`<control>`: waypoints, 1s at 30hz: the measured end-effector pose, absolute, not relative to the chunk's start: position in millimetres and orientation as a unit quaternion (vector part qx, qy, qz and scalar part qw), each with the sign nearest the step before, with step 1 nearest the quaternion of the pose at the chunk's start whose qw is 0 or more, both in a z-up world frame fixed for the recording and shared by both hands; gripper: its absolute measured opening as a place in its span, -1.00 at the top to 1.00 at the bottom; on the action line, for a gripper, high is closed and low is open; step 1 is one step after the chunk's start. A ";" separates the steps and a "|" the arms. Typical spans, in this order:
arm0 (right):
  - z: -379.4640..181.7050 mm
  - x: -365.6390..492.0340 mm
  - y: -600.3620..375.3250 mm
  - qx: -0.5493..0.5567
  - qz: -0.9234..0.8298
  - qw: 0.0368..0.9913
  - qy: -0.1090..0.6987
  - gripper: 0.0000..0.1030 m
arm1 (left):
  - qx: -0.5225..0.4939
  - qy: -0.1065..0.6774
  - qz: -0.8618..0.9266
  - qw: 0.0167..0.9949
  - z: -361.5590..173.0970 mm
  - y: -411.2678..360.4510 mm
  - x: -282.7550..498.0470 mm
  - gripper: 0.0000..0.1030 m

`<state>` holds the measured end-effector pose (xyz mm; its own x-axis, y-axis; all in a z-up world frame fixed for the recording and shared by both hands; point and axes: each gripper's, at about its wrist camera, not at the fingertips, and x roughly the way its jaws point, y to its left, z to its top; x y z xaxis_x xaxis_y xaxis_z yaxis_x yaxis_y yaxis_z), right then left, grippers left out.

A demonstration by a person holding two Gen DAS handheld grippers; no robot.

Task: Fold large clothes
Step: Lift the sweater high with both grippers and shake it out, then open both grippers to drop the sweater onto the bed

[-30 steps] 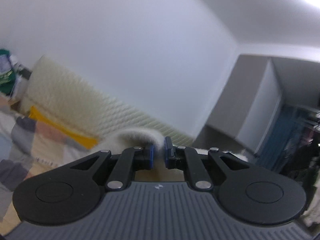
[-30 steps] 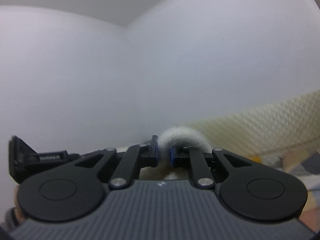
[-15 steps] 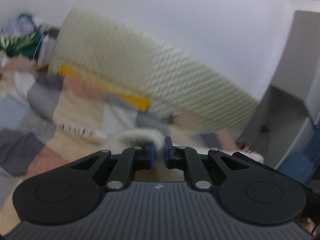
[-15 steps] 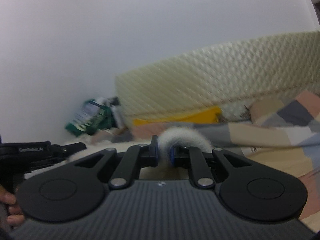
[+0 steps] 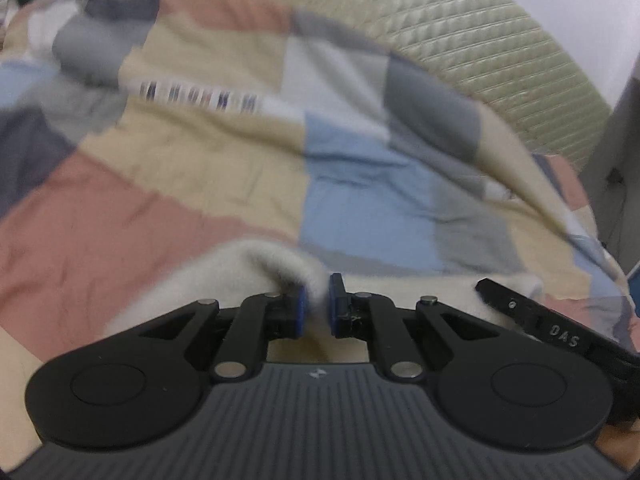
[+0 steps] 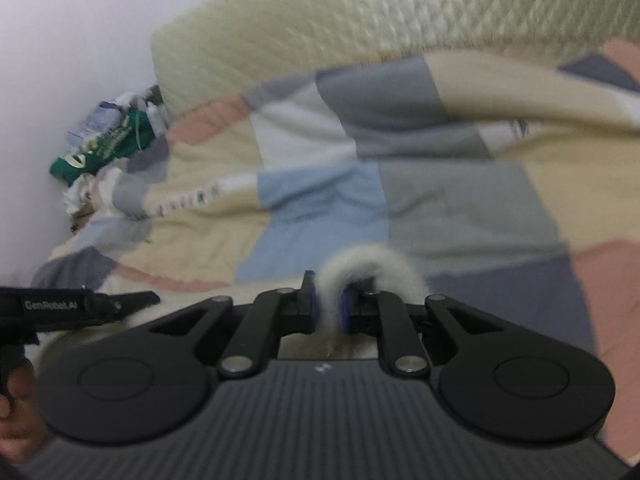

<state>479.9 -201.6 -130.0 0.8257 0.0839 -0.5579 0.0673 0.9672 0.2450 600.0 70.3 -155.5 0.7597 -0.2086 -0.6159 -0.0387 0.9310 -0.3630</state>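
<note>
Since the frame from 1 second ago, both of my cameras have swung off the white wall and down onto the bed, so the patchwork quilt now fills each view where wall and headboard filled it before. In the left wrist view, my left gripper [image 5: 316, 310] has its 2 blue-padded jaws nearly together, pinching a fold of the fluffy white garment [image 5: 224, 280], which spreads out to the left just beyond the jaws and lies over the quilt [image 5: 200, 152]. The cream quilted headboard [image 5: 480, 40] runs along the top right, and the tip of the other black gripper pokes in at the right edge, close beside mine. The picture is smeared with motion. In the right wrist view, my right gripper [image 6: 327, 308] is likewise clamped on the same white garment [image 6: 372, 270], which arches up in a loop over the right-hand jaw. The left gripper and the hand [image 6: 18, 404] holding it show at the left edge. A heap of green and white bags [image 6: 108, 140] sits against the wall at the bed's far left corner.
</note>
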 end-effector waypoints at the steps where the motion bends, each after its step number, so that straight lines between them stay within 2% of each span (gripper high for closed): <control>1: -136.8 484.4 -203.5 0.135 0.004 0.946 0.296 0.70 | -0.186 0.345 -0.044 0.919 -159.1 71.8 601.9 0.76; 3: -140.9 487.4 -204.7 0.145 0.003 0.944 0.298 0.69 | -0.191 0.347 -0.040 0.917 -160.8 71.1 602.1 0.69; 4: -139.5 486.5 -205.6 0.148 0.002 0.943 0.299 0.66 | -0.192 0.351 -0.040 0.916 -159.6 70.8 603.0 0.57; 5: -137.6 486.6 -206.5 0.150 0.004 0.942 0.299 0.64 | -0.191 0.356 -0.046 0.914 -156.1 69.8 602.7 0.38; 6: -135.0 485.5 -206.1 0.149 0.003 0.942 0.301 0.55 | -0.189 0.359 -0.053 0.913 -145.7 66.8 594.2 0.27; 7: -132.3 483.2 -205.1 0.146 0.002 0.942 0.303 0.35 | -0.184 0.362 -0.056 0.912 -136.5 64.3 587.7 0.08; 8: -128.7 478.0 -204.0 0.144 0.001 0.942 0.303 0.21 | -0.178 0.362 -0.052 0.914 -130.1 62.4 581.1 0.02; 9: -122.9 470.7 -202.9 0.145 0.002 0.943 0.299 0.07 | -0.169 0.359 -0.045 0.917 -120.5 61.1 570.7 0.02; 10: -117.1 463.8 -203.1 0.150 0.008 0.943 0.296 0.03 | -0.161 0.355 -0.034 0.920 -108.7 60.0 558.9 0.02; 23: -20.6 315.9 -176.3 0.152 0.018 0.949 0.275 0.02 | -0.119 0.344 -0.051 0.930 -8.1 46.1 375.1 0.02; 30: 11.8 218.8 -148.0 0.143 0.019 0.950 0.276 0.02 | -0.081 0.334 -0.061 0.937 13.4 26.8 250.3 0.02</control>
<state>218.8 -148.0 11.8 0.8470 0.1154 -0.5188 0.0421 0.9585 0.2819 250.3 26.8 13.4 0.7688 -0.1690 -0.6167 0.0608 0.9794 -0.1926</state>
